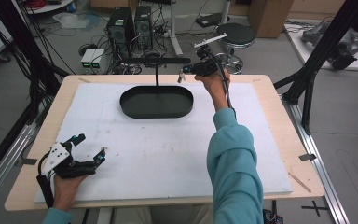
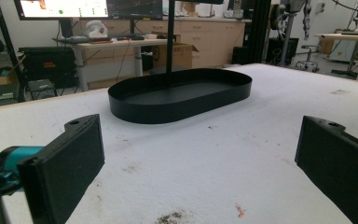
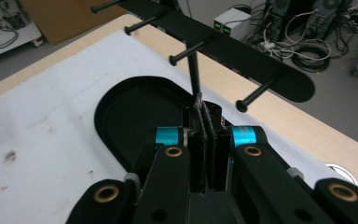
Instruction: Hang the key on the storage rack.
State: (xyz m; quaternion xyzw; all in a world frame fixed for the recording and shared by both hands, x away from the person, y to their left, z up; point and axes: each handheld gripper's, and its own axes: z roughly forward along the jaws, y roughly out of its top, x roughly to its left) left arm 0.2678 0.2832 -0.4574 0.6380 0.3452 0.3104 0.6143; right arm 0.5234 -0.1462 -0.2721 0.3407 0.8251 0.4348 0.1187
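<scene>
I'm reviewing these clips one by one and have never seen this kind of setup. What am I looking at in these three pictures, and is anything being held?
A person sits at a table covered with a white mat and holds a hand-operated gripper in each hand; there is no robot arm.

The high view looks down from above the person. The other two pictures come from cameras riding on the grippers, looking along their black jaws.

On the mat stands a black oval tray with a thin post rising from it; the post carries a black crossbar with pegs.

The left gripper rests low near the front edge, its jaws wide apart with nothing between them. The right gripper is raised beside the crossbar, jaws shut together. Something thin and glinting seems pinched at the tips, but it is too small to identify.
</scene>
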